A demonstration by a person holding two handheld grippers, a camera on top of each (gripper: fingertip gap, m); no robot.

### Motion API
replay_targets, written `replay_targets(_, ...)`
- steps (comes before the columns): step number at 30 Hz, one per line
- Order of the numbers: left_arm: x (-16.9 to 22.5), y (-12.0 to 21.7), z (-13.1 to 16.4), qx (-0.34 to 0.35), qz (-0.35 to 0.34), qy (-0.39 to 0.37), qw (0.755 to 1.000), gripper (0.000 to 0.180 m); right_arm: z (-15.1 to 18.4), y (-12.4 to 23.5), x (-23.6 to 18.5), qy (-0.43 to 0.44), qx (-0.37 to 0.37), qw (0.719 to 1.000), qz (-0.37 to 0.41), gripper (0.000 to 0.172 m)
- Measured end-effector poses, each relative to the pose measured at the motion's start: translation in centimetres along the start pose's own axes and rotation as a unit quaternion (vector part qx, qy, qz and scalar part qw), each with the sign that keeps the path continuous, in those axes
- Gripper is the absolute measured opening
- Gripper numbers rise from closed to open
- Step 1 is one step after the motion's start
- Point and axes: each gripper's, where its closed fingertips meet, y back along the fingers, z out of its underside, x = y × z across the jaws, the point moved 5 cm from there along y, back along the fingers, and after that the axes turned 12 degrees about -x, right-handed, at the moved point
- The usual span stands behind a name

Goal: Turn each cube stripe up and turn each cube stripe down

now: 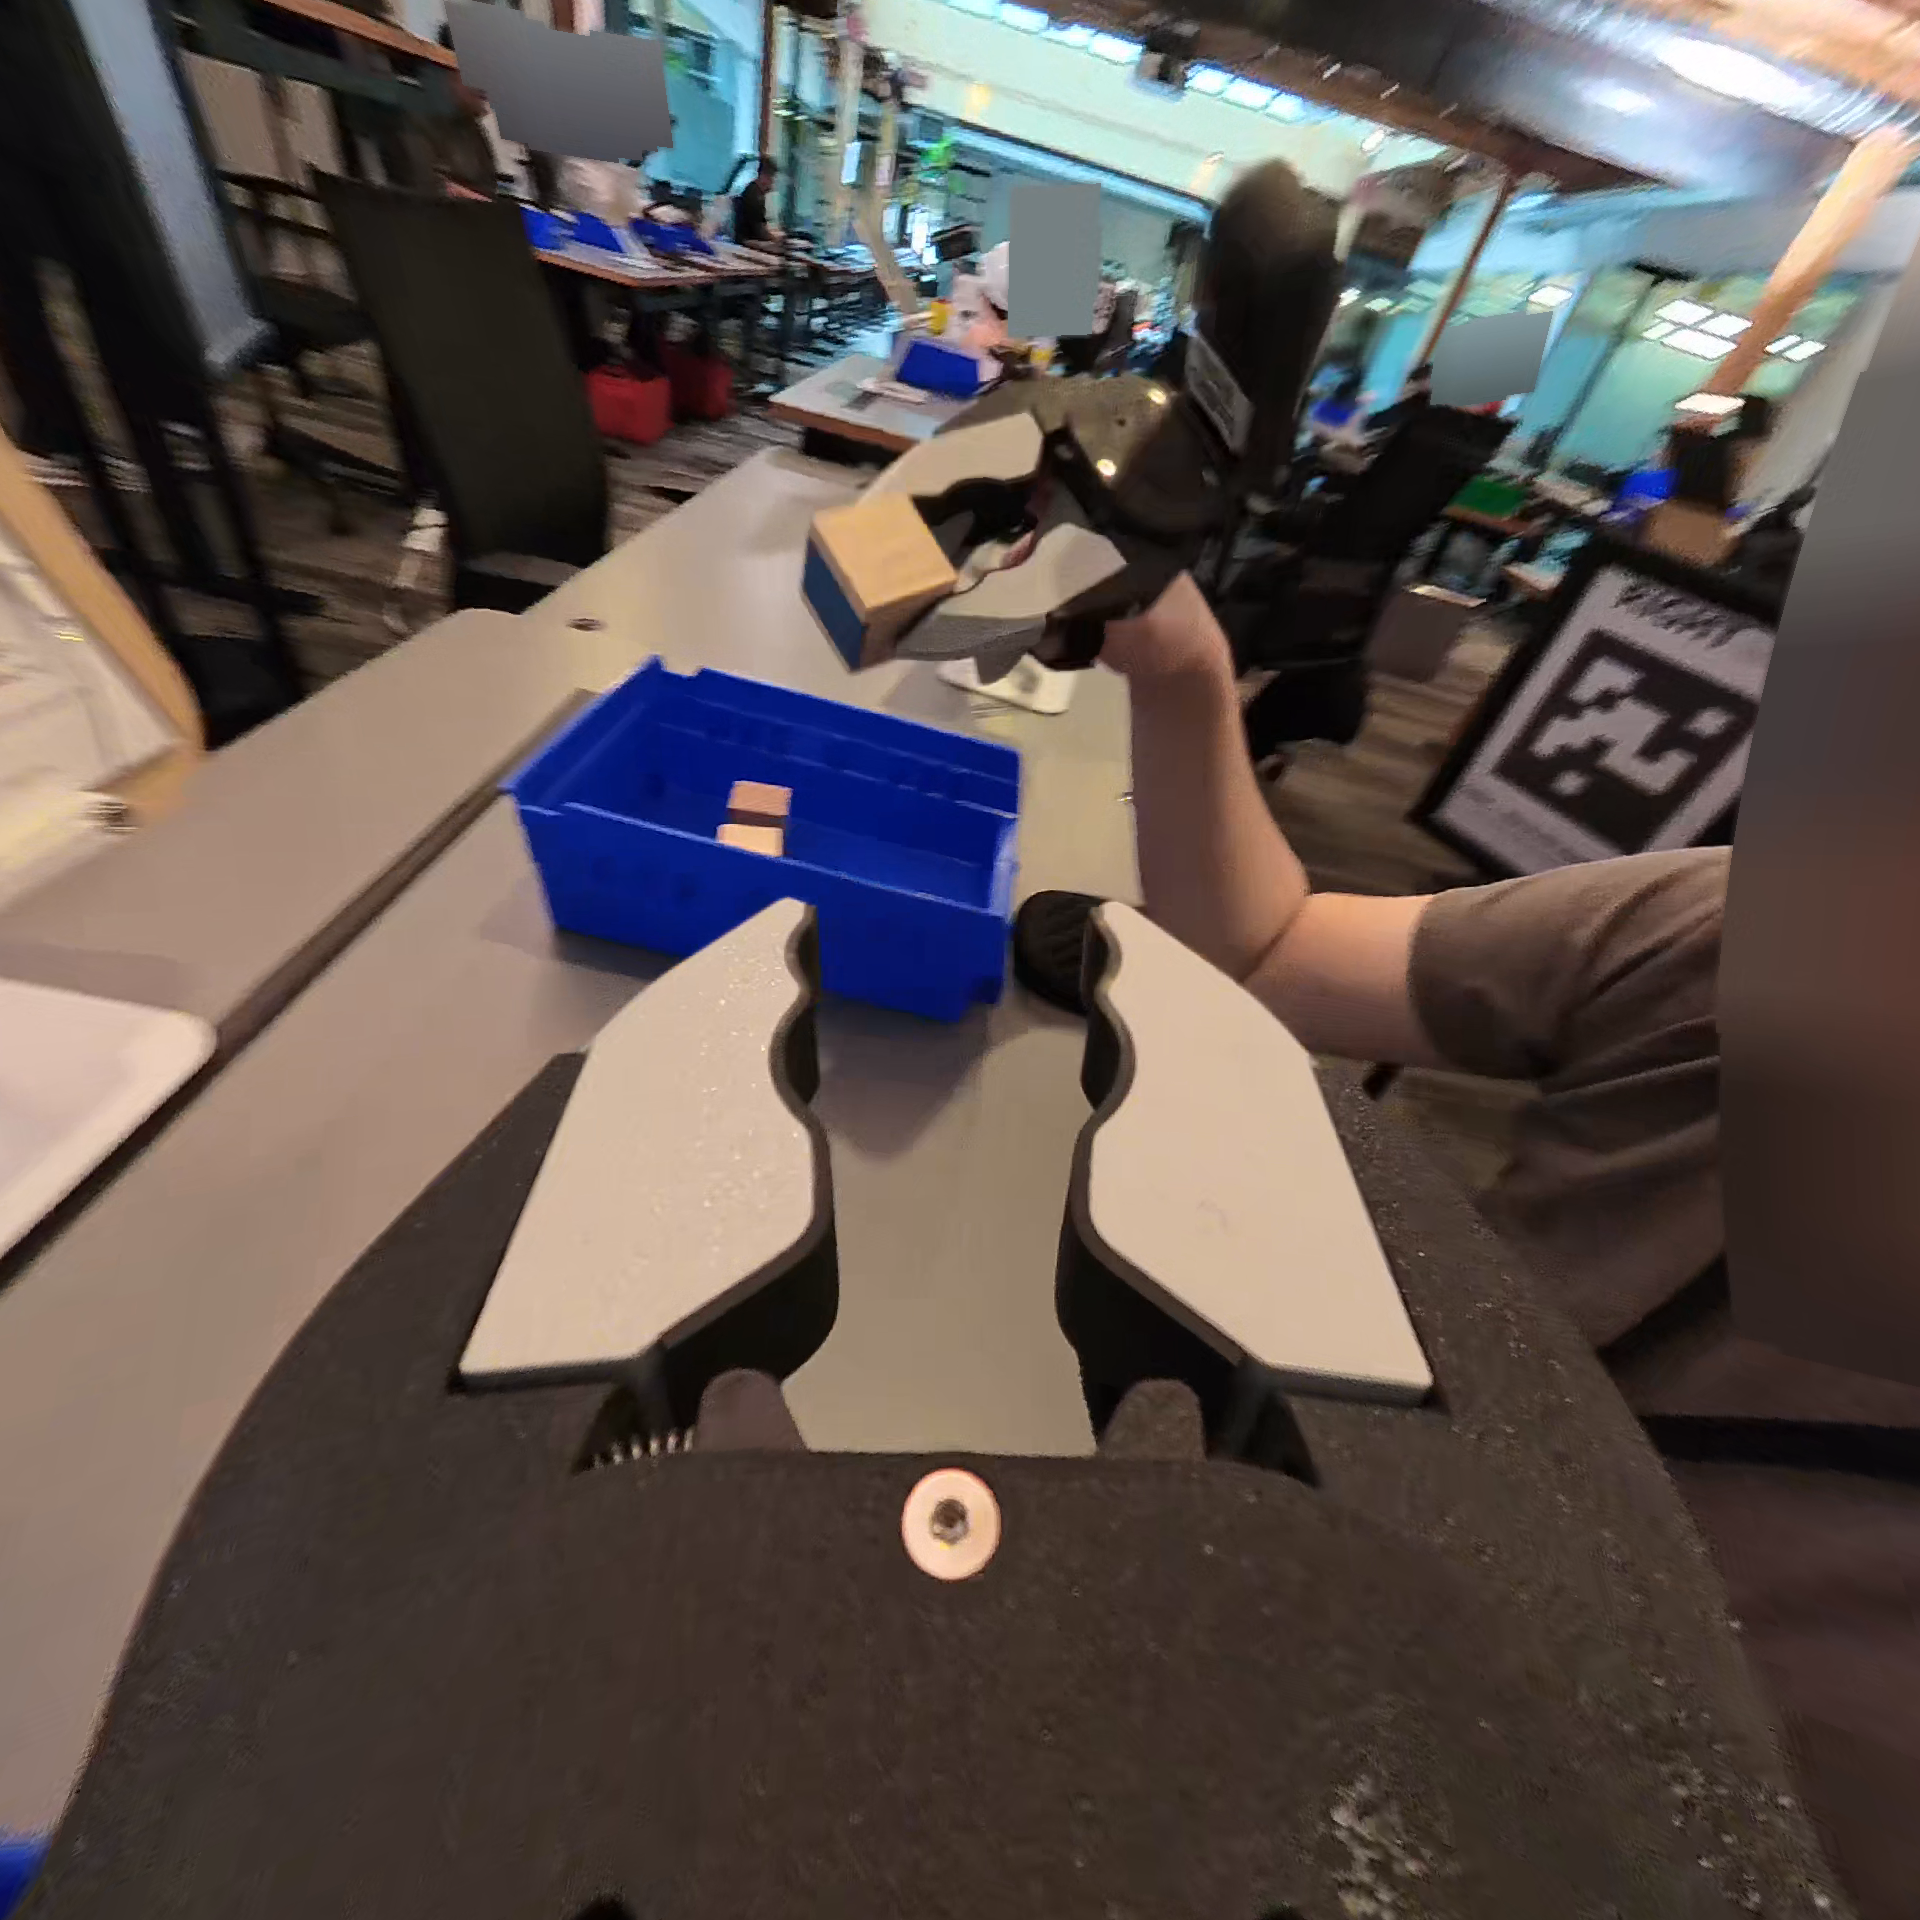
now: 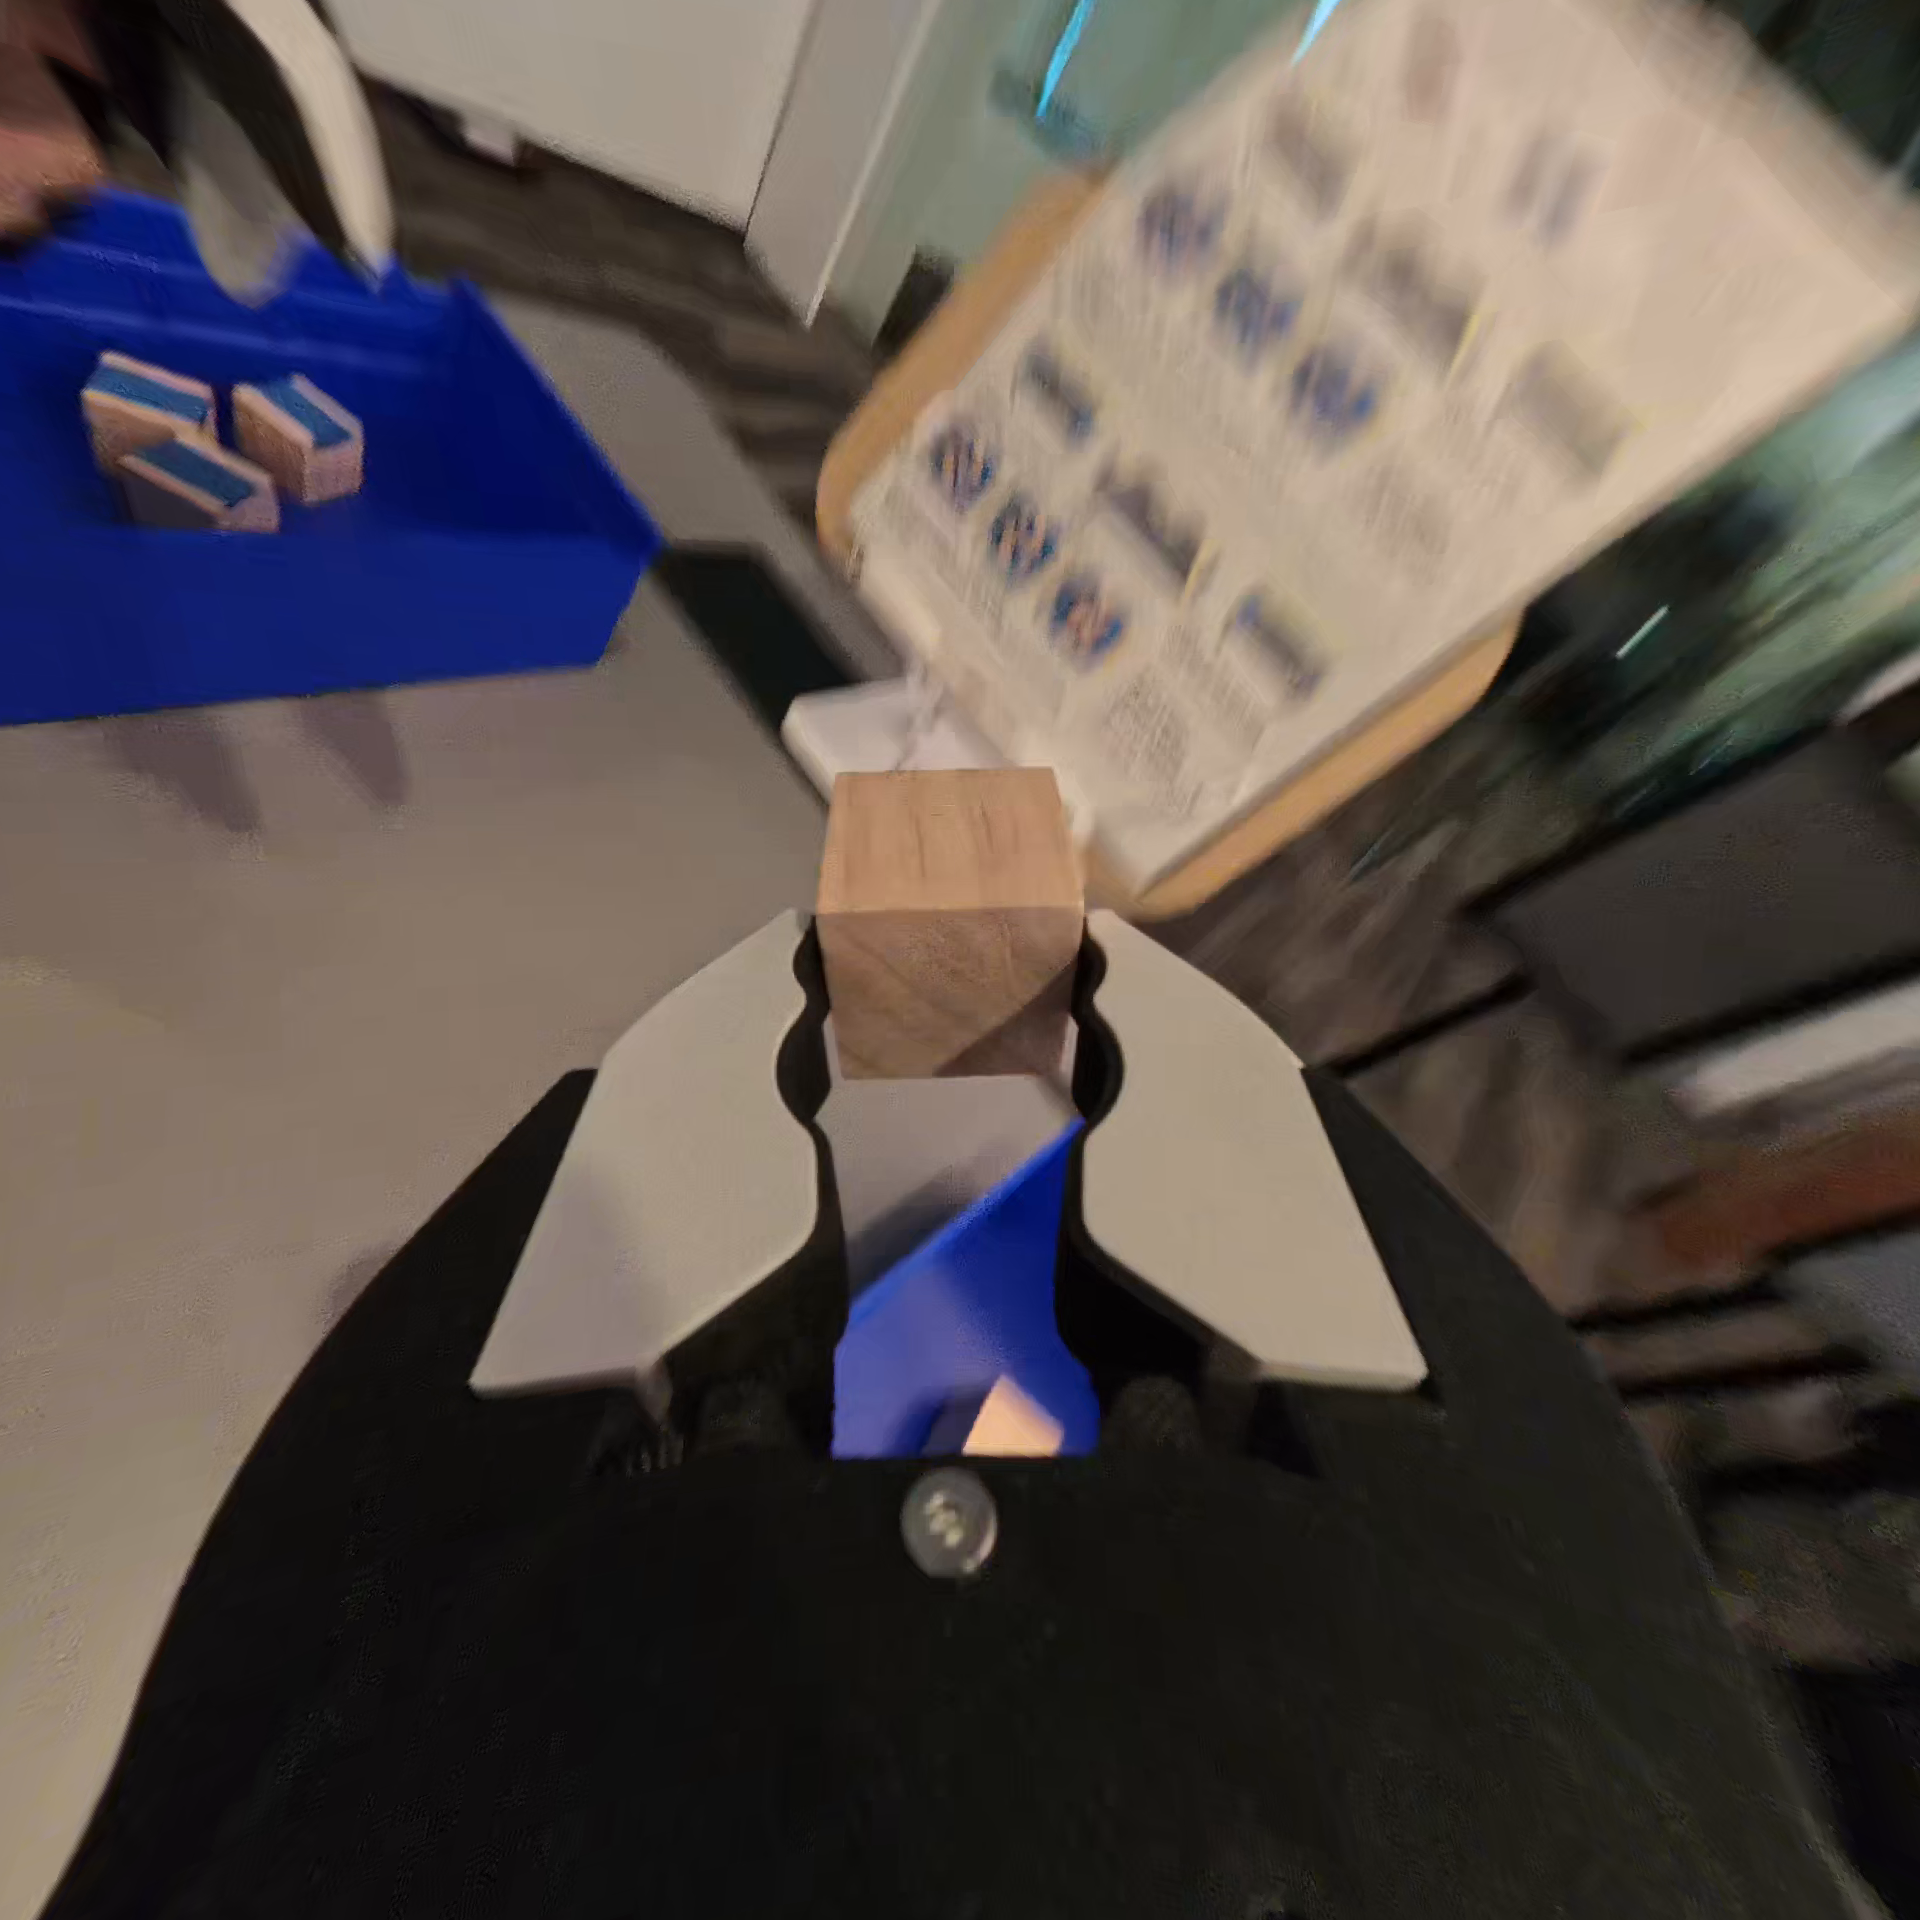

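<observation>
Left wrist view looks across a grey table at the right gripper, held up in a person's hand above the far side of a blue plastic bin. That gripper is clamped on a light wooden cube, and only this view shows the cube's blue stripe, on the face turned away from the gripper and down toward the bin. Two plain wooden cubes lie inside the bin, one just behind the other; no stripe shows on them from here. The left gripper has its jaws apart over the table with nothing between them, the near wall of the bin just ahead of the tips.

Right wrist view shows the same held cube from behind: both pads press its sides and only bare wood faces the camera. It alone shows a second blue bin at upper left holding three wooden cubes with blue stripes up, close together. Low between the fingers, part of another blue bin and a corner of one wooden cube appear. A blurred printed board with a wooden edge stands beyond the table.
</observation>
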Motion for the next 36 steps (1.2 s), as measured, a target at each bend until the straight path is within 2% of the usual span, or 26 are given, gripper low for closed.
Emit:
replay_targets(2, -0.2, 0.8, 0.1, -0.011, -0.04, -0.013, 0.999, 0.047, 4.6, -1.7, 2.1, -0.058, -0.1, 0.992, -0.057, 0.044)
replay_targets(4, -0.3, 1.3, 0.2, -0.021, -0.063, -0.023, 0.998, 0.046, 9.2, -4.1, 3.7, -0.064, -0.198, 0.976, -0.063, 0.045)
replay_targets(6, -0.2, 1.6, 0.2, -0.023, -0.072, -0.029, 0.997, 0.044, 13.0, -6.5, 3.8, -0.06, -0.267, 0.956, -0.109, 0.046)
replay_targets(10, -0.1, 1.7, 0.3, -0.03, -0.076, -0.033, 0.996, 0.042, 16.9, -10.3, 3.2, -0.023, -0.302, 0.939, -0.162, 0.046)
replay_targets(14, -0.3, 1.3, 0.7, -0.048, -0.078, -0.035, 0.995, 0.042, 18.9, -12.3, 1.9, 0.037, -0.321, 0.927, -0.188, 0.046)
replay_targets(18, -1.2, 1.4, 1.7, -0.096, -0.116, -0.033, 0.988, 0.042, 20.5, -13.9, 1.1, 0.041, -0.363, 0.909, -0.201, 0.046)
replay_targets(21, -3.5, 2.8, 2.8, -0.148, -0.237, -0.036, 0.959, 0.042, 20.7, -14.8, 1.1, 0.025, -0.37, 0.908, -0.197, 0.046)
replay_targets(23, -5.0, 4.4, 4.2, -0.213, -0.319, -0.03, 0.923, 0.041, 20.7, -15.1, 1.0, 0.019, -0.366, 0.91, -0.195, 0.046)
replay_targets(25, -6.0, 6.0, 6.1, -0.284, -0.362, -0.023, 0.888, 0.04, 20.7, -15.5, 1.0, 0.022, -0.363, 0.912, -0.189, 0.046)
replay_targets(28, -7.0, 8.3, 9.3, -0.371, -0.38, 0.005, 0.848, 0.039, 20.7, -15.7, 1.2, 0.022, -0.365, 0.915, -0.171, 0.05)
replay_targets(33, -8.0, 11.1, 14.9, -0.465, -0.366, 0.095, 0.801, 0.043, 19.4, -14.9, 2.3, 0.01, -0.325, 0.934, -0.15, 0.058)
replay_targets(35, -8.5, 11.4, 16.7, -0.492, -0.348, 0.094, 0.792, 0.044, 19.1, -14.4, 2.6, 0.006, -0.315, 0.938, -0.144, 0.059)
replay_targets(36, -8.5, 11.3, 17.6, -0.501, -0.324, 0.106, 0.796, 0.041, 19.0, -14.2, 2.8, 0.005, -0.312, 0.94, -0.139, 0.059)
